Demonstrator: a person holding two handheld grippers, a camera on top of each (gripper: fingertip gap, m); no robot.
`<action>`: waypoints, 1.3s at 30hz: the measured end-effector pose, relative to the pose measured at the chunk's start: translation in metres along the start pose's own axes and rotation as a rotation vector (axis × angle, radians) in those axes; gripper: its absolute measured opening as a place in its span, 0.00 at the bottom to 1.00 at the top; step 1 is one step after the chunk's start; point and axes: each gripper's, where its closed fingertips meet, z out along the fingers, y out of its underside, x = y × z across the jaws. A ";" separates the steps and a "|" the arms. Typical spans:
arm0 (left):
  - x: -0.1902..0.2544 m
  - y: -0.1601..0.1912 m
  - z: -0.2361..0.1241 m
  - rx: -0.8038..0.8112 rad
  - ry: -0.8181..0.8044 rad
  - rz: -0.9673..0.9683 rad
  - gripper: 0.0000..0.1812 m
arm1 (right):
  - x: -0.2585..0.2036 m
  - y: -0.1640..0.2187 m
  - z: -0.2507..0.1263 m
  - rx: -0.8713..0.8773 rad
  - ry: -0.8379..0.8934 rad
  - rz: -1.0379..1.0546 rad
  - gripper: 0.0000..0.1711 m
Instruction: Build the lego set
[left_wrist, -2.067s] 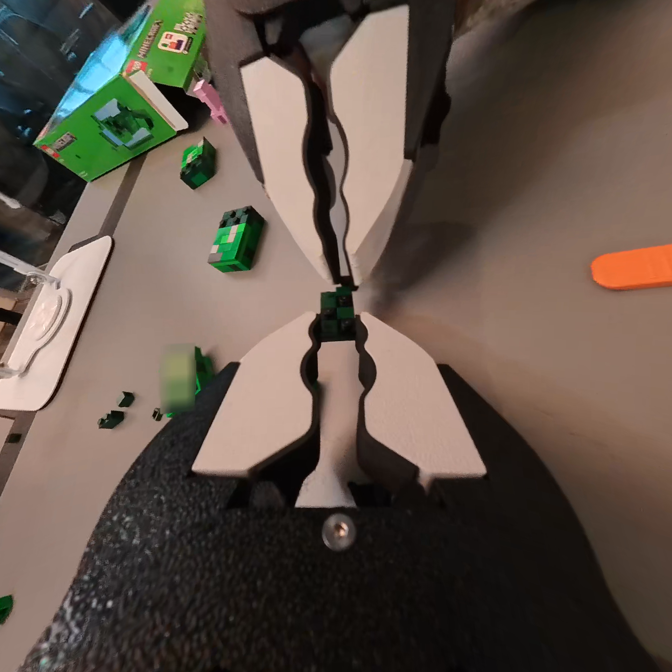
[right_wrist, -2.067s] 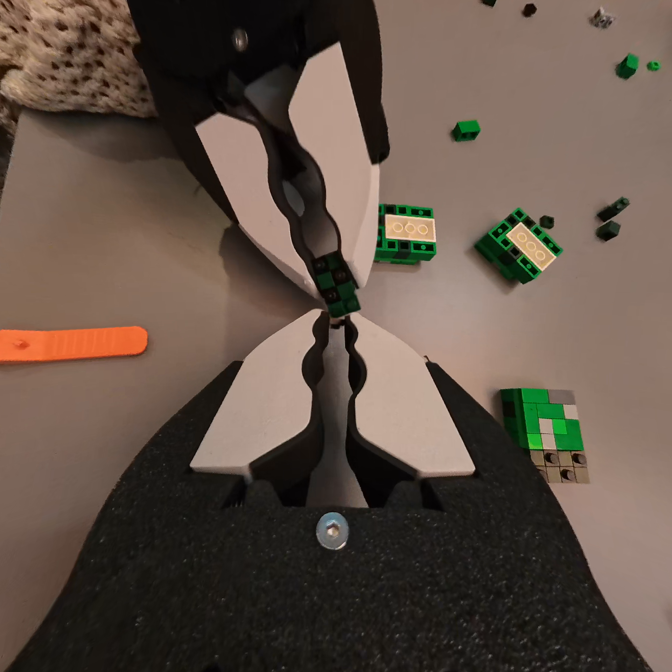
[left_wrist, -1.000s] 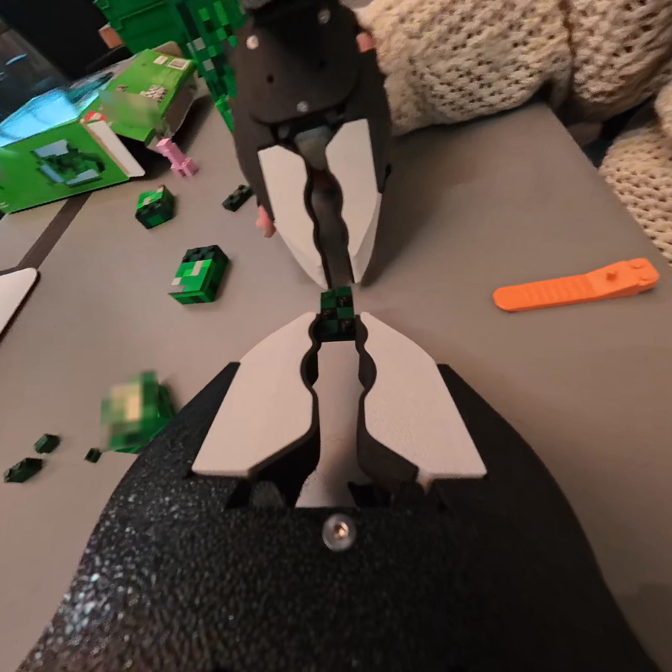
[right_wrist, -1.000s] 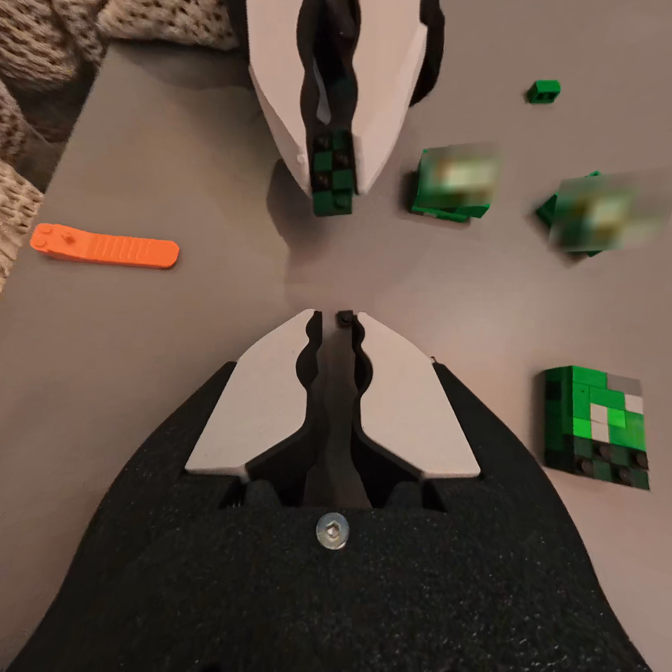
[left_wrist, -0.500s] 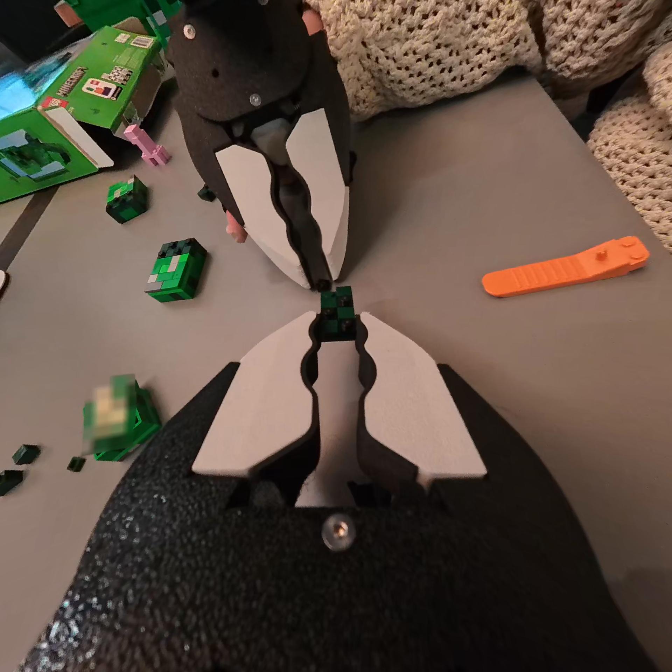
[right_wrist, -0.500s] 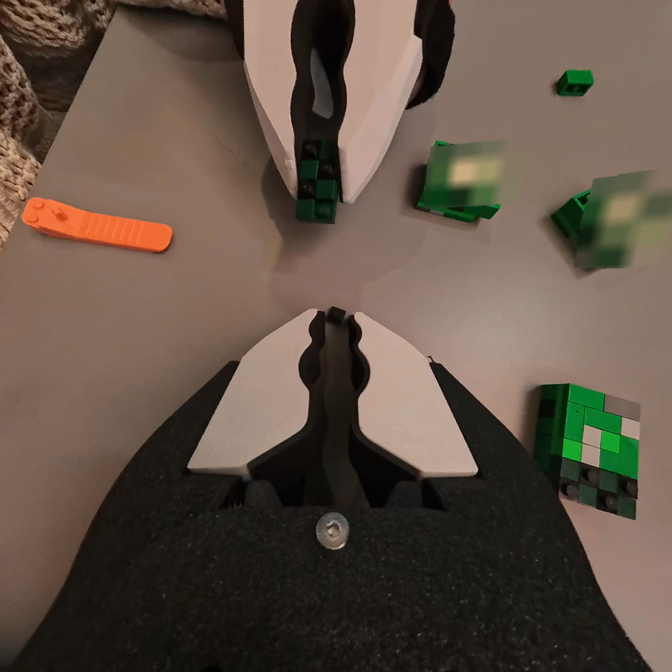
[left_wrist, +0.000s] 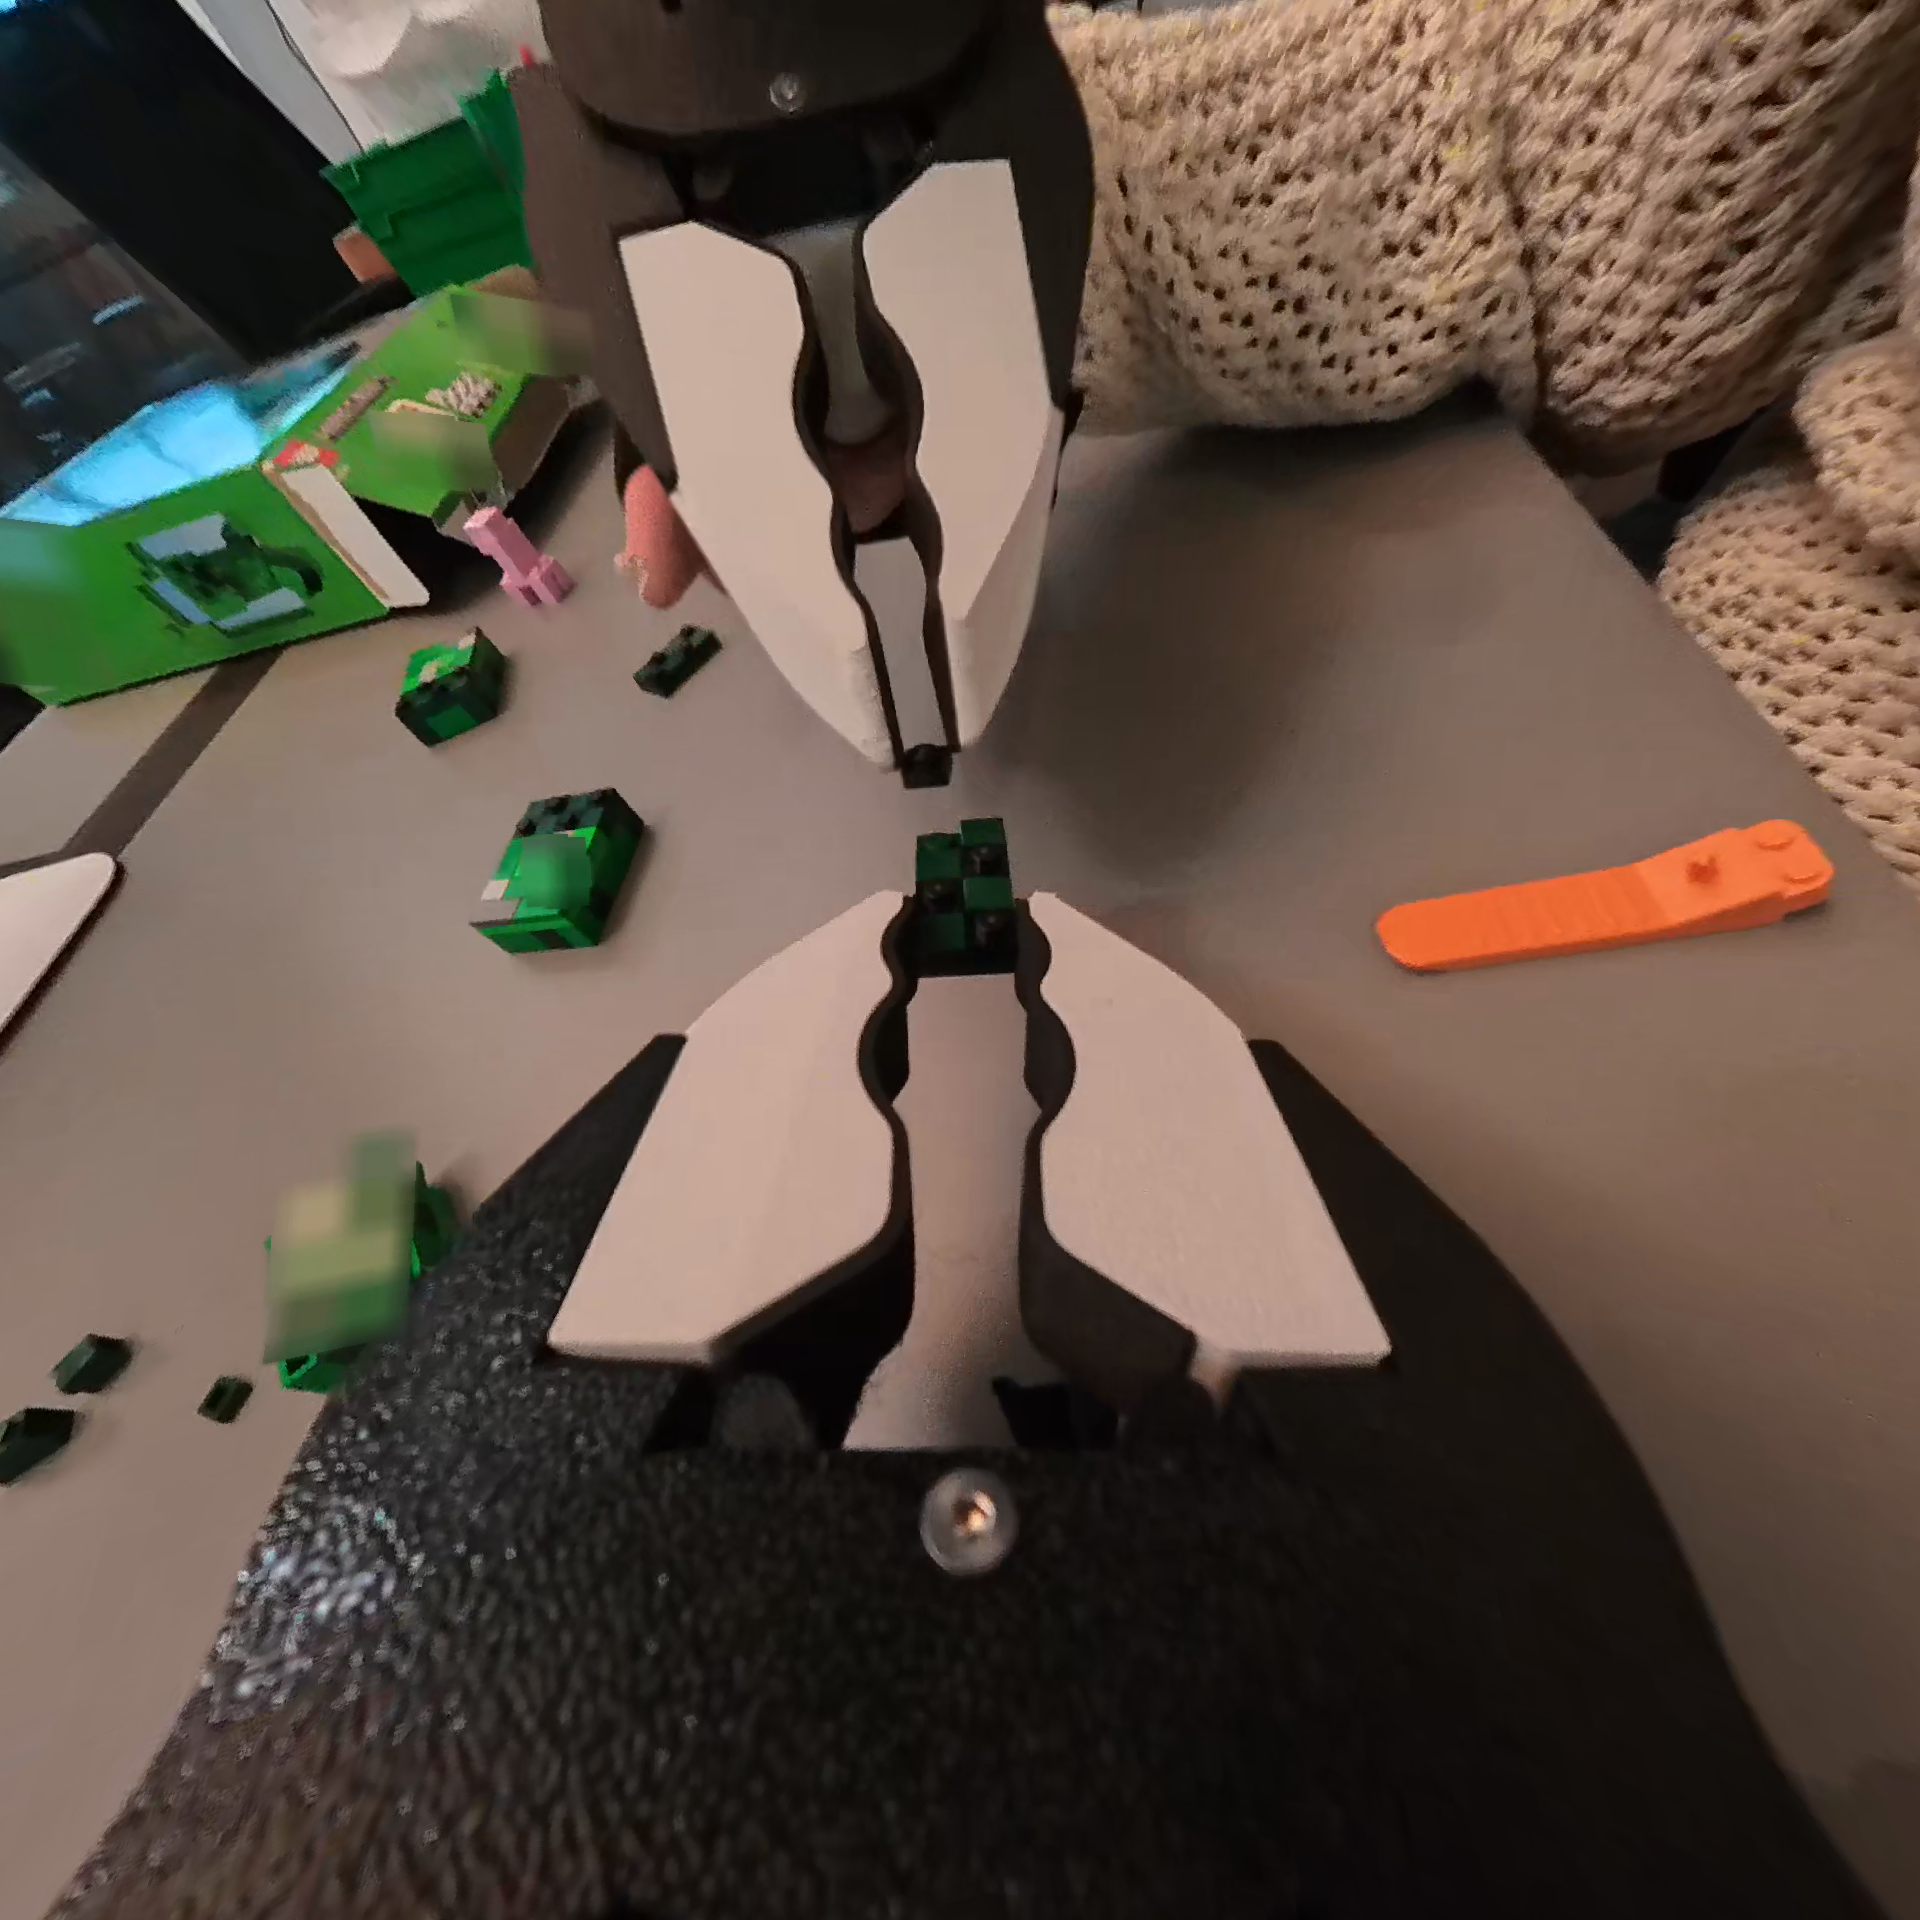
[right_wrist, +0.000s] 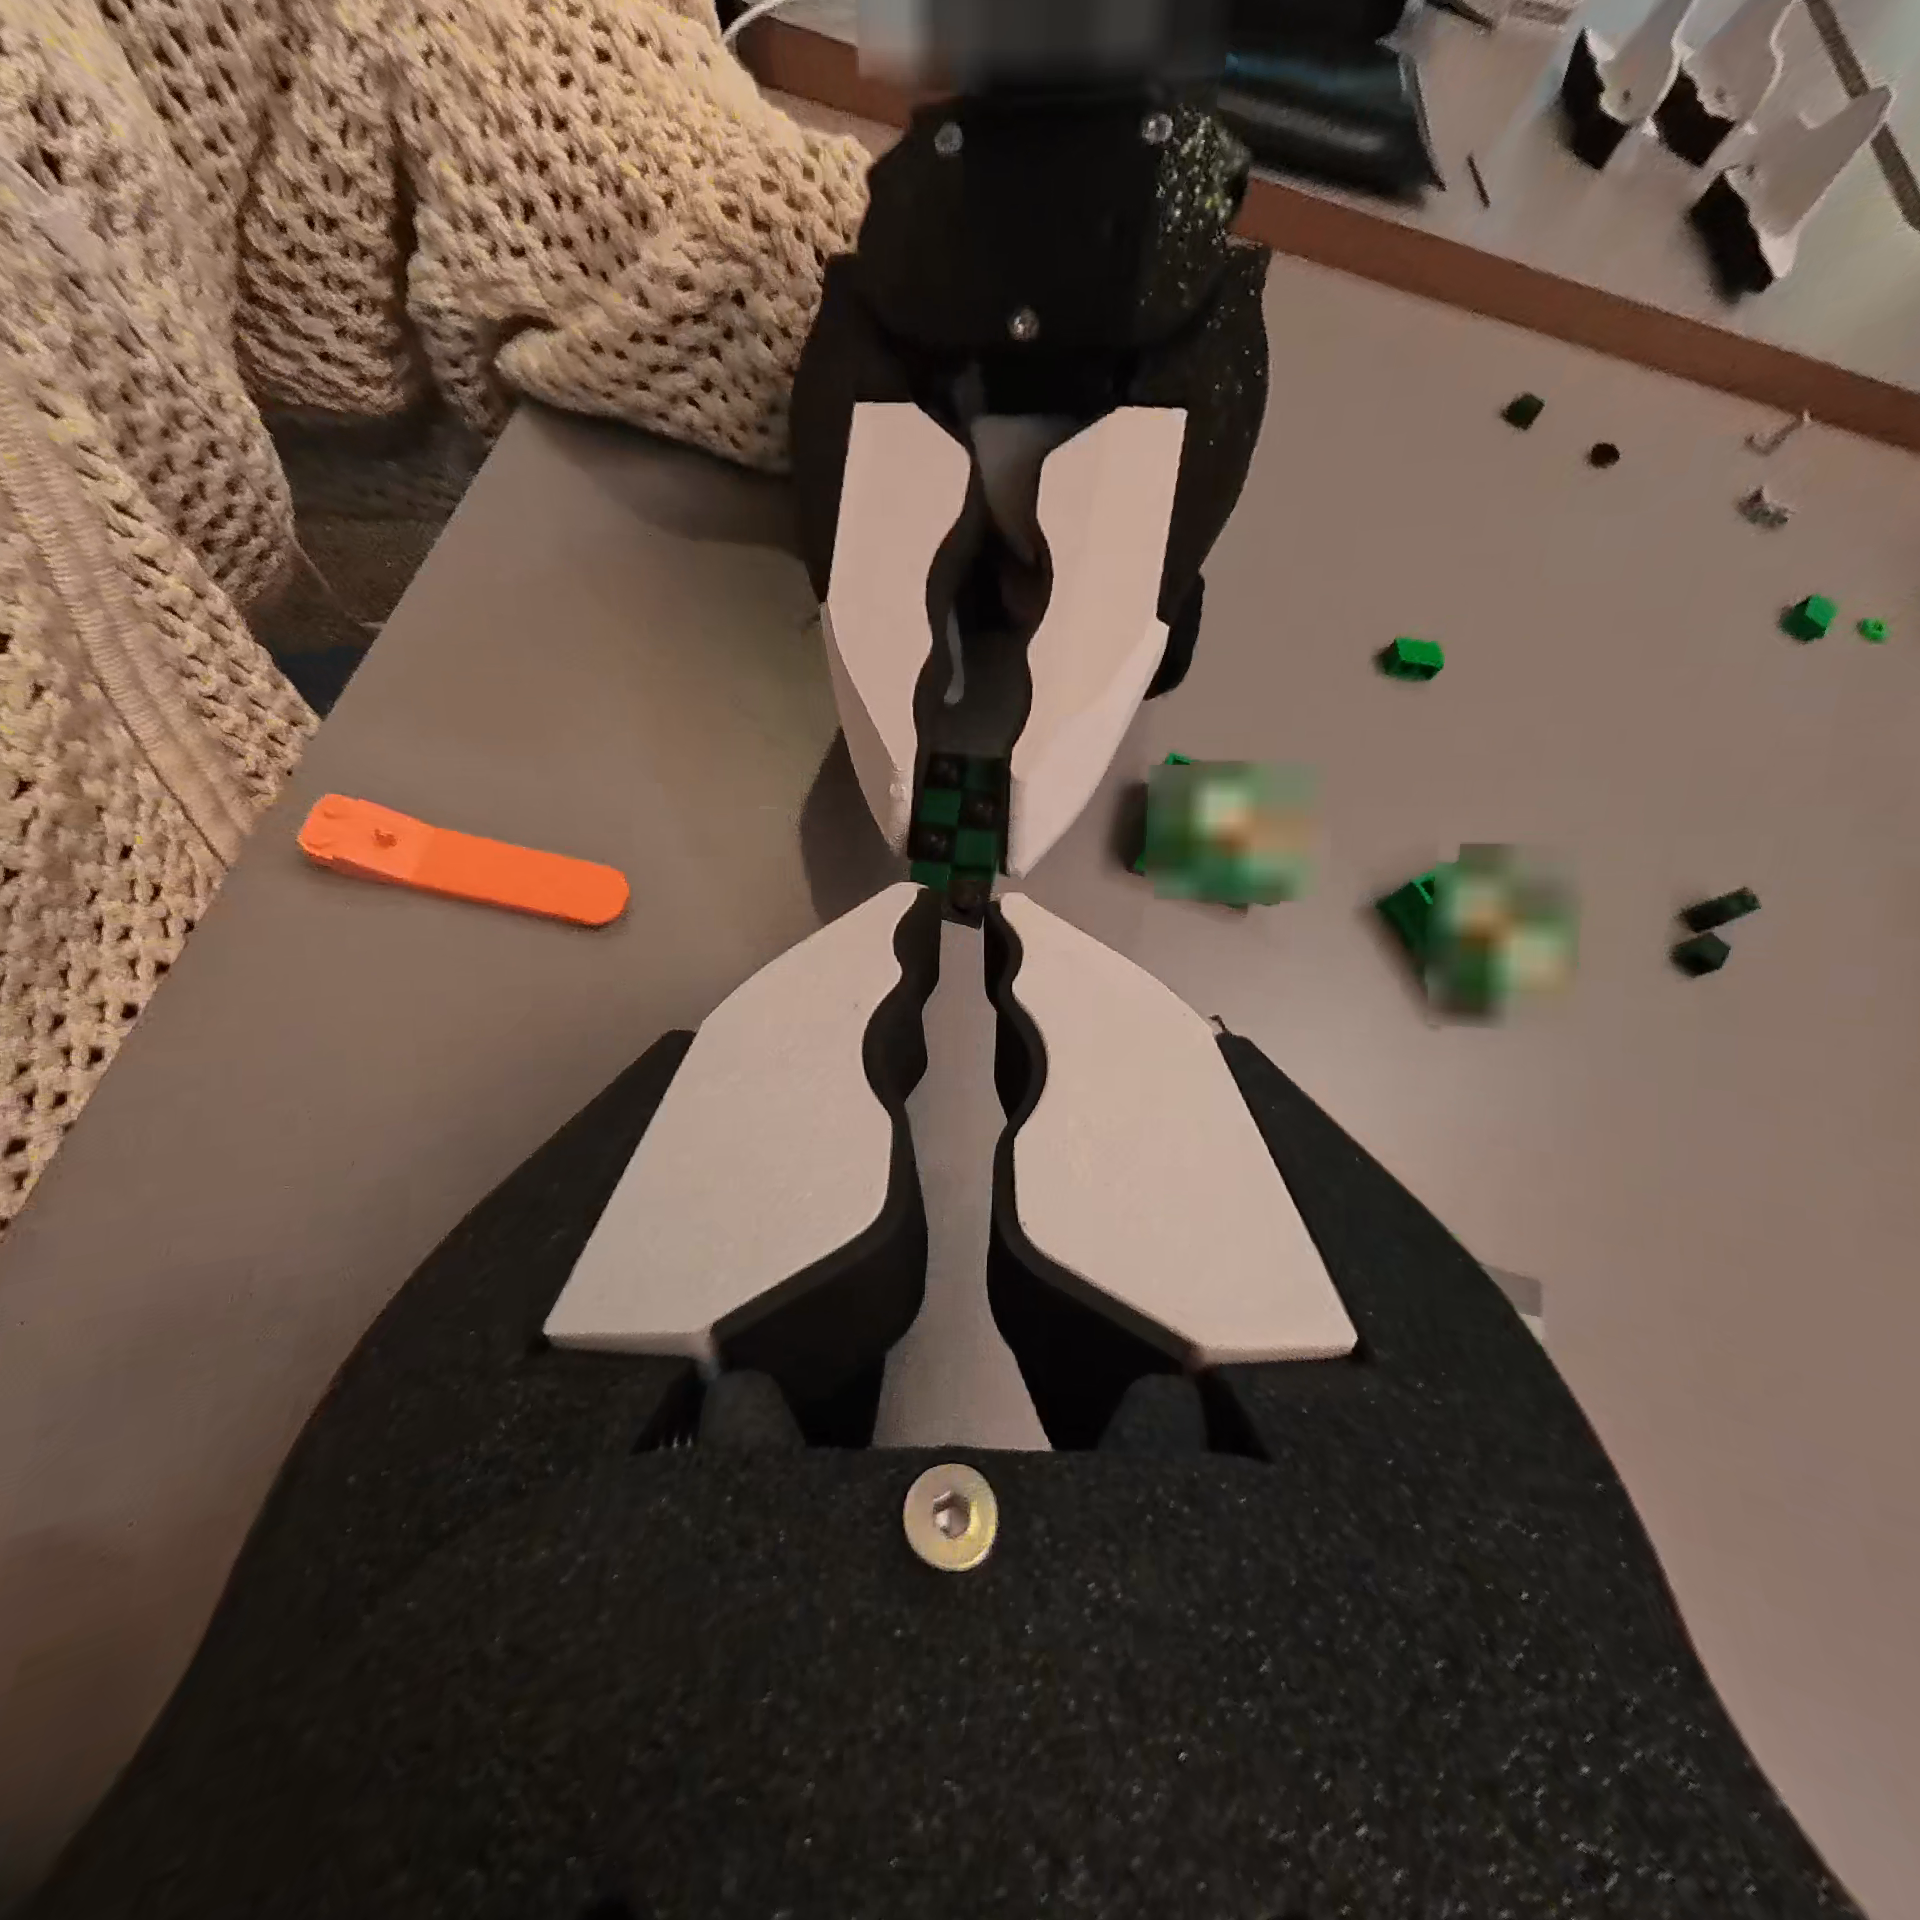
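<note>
Left gripper pinches the green checkered stack above the table; right gripper clamps a tiny black stud piece at its end: align squarely, press straight

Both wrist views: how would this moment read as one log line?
left tool: shut on green-black stack | right tool: shut on small black piece | piece nearly at stack's end | orange separator: idle on table

The left gripper is closed on a green checkered brick stack. The right gripper is held tip to tip against it, clamped on a small black piece.
</note>
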 end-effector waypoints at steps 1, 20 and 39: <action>0.000 -0.002 -0.001 0.012 0.002 0.005 0.09 | -0.001 -0.001 0.001 -0.015 0.002 -0.012 0.04; 0.002 -0.007 -0.003 0.040 0.006 0.034 0.09 | -0.003 -0.002 0.006 -0.138 -0.005 -0.074 0.06; -0.031 -0.026 -0.026 0.233 -0.088 -0.217 0.09 | 0.034 -0.029 -0.003 -0.139 0.750 -0.805 0.18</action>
